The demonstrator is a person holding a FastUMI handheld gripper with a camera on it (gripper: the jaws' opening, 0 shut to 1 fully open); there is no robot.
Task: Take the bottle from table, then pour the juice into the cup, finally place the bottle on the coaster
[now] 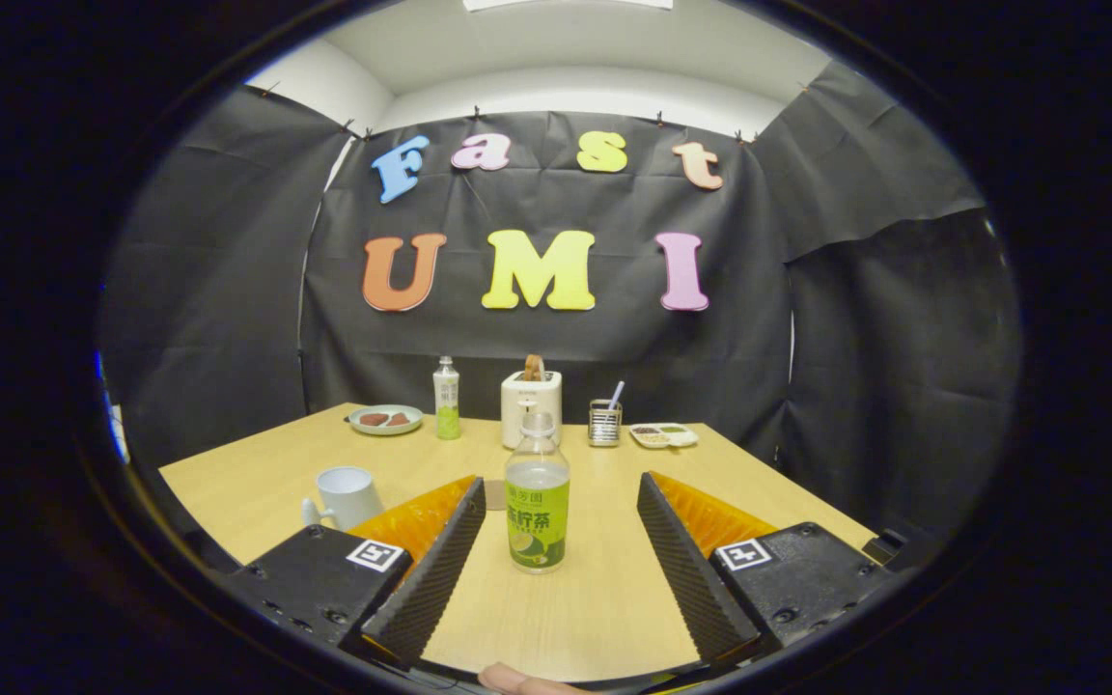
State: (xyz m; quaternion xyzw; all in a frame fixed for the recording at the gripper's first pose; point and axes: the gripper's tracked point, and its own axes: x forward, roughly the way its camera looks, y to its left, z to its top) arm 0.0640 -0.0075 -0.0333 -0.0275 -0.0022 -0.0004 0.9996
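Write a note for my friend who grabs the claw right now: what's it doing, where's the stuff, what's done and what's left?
Claw: open, empty, fingers either side of the bottle, touching nothing.
Bottle: upright on the table, no cap, partly full, between the fingers.
Cup: white mug, standing beside the left finger.
Coaster: small round disc partly hidden behind the left fingertip, next to the bottle.
Done: nothing yet; bottle not gripped.
Left: close on the bottle, lift, pour into the cup, set the bottle on the coaster.
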